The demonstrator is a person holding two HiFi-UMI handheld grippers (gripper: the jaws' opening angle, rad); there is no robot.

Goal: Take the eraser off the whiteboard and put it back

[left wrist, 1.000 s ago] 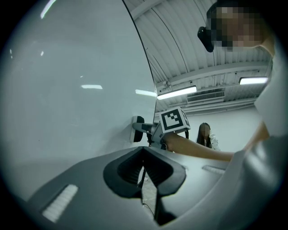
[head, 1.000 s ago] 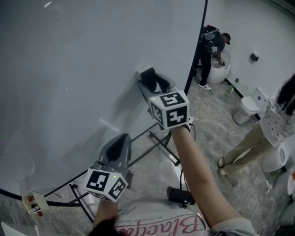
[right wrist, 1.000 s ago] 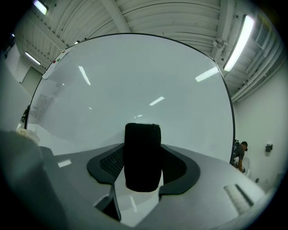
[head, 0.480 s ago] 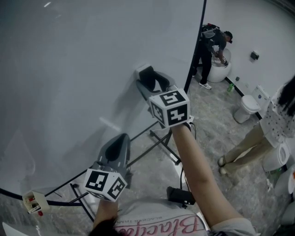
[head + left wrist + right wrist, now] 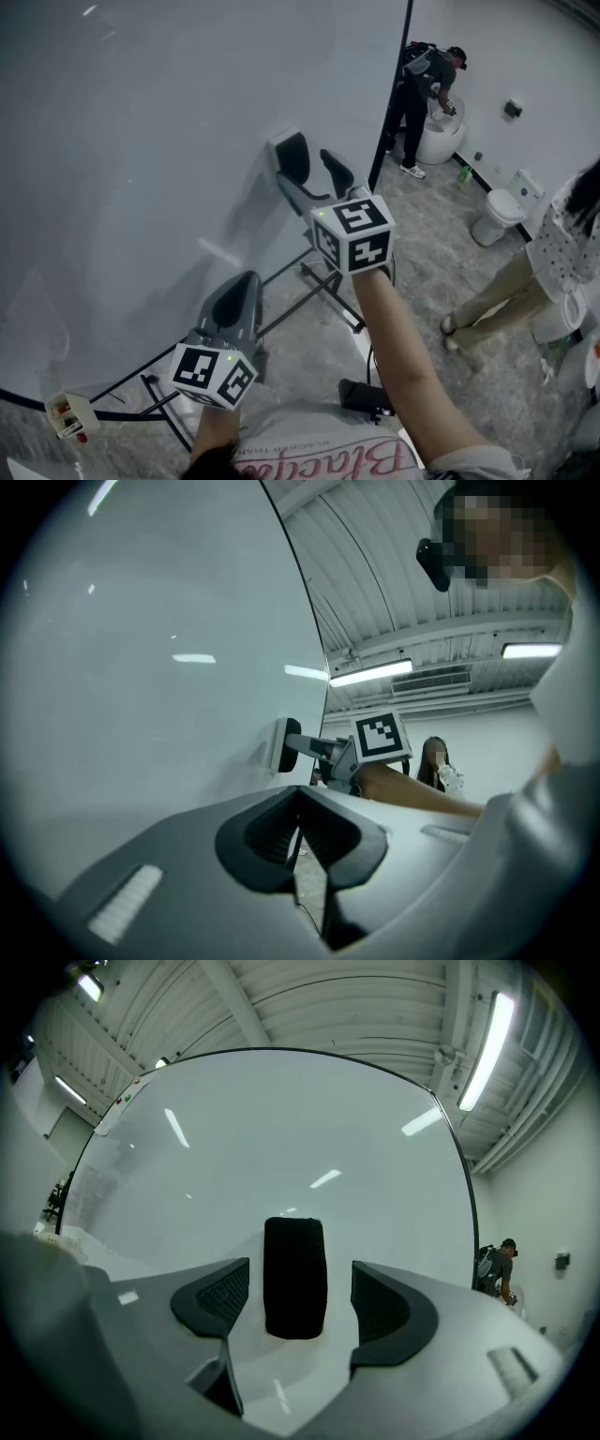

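Between the right tool's (image 5: 298, 1299) jaws, just spread apart and touching nothing, the eraser (image 5: 294, 1260) stands upright on the whiteboard (image 5: 281, 1138); the left tool (image 5: 300, 829), jaws together, is farther away.

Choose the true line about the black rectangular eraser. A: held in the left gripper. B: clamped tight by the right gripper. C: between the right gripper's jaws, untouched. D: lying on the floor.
C: the black rectangular eraser sits on the white whiteboard with a gap to each pad of the right gripper, whose jaws have just been opening.
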